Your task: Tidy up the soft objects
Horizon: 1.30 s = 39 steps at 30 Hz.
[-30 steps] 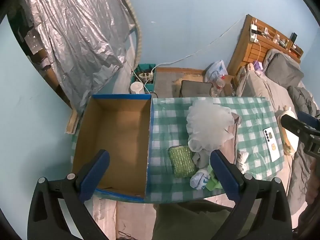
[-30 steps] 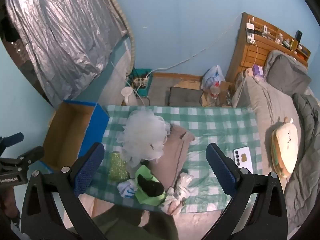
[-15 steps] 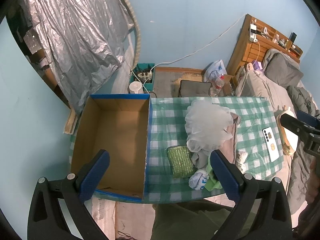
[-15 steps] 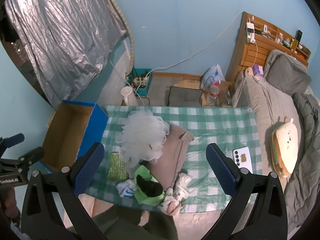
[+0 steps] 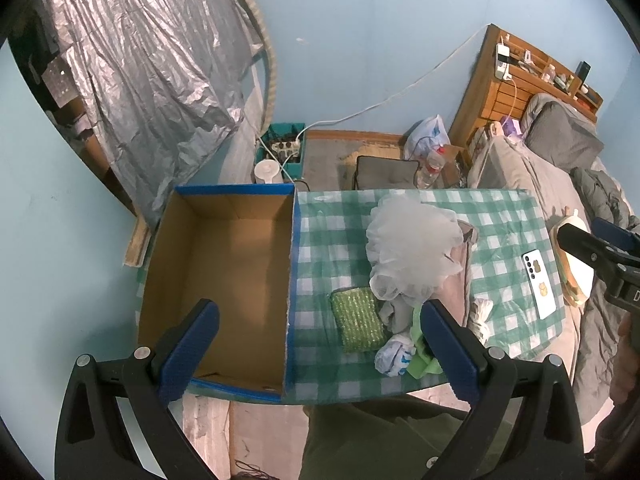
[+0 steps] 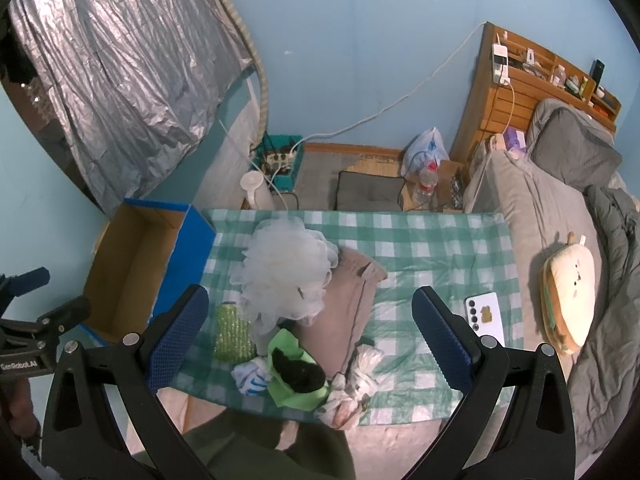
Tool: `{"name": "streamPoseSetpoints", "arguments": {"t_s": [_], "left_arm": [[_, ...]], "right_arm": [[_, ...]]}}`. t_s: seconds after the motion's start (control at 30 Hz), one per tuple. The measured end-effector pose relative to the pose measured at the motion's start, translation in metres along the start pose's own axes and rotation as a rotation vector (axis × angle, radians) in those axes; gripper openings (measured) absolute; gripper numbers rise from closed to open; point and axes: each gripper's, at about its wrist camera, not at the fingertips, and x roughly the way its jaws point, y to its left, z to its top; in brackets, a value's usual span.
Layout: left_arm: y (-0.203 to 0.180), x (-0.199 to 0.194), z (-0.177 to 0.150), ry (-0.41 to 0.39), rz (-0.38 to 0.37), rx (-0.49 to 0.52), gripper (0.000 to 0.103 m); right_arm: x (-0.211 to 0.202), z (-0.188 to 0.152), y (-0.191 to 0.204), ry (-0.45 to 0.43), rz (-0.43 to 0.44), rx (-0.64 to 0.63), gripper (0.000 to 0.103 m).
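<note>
Table: I am looking down on a green-checked tablecloth [image 6: 420, 240] carrying a heap of soft things at its near edge.
Box: a cardboard box [image 5: 224, 264] with blue edging is sitting empty at the left end of the table, open side up; by my judgement it is where the soft things are going.
Bath pouf: the white mesh bath pouf [image 6: 286, 272] is resting on a folded pink cloth [image 6: 352, 304], the biggest and lightest item in the heap.
Small items: a green scrub pad [image 5: 358, 322] is lying nearest the box, with a blue-and-white bundle [image 6: 250, 376], a bright green cloth [image 6: 294, 376] holding something dark, and a knotted white bag [image 6: 362, 372] crowding the table's front edge.
Left gripper: I am holding my left gripper [image 5: 320, 348] high over the box's right wall, its blue pads spread wide and grasping nothing.
Right gripper: my right gripper [image 6: 310, 344] is hovering above the heap, likewise spread wide and empty.
Doing it well: nothing is sorted yet, so I am judging the pouf the best first pick, pinched deep into its gathered centre so the mesh does not slip.
Risk: a phone [image 6: 486, 318] is lying well right of the heap and should be left alone.
</note>
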Motion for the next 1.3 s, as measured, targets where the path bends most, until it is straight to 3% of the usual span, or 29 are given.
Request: {"name": "streamPoseSetpoints", "arguments": {"t_s": [1.3], "left_arm": [[-0.0008,0.0067,0.0027,0.02,-0.012,0.014,0.101]], "right_arm": [[0.005,-0.0004,-0.0009,0.019,-0.001,0.009,0.101]]}}
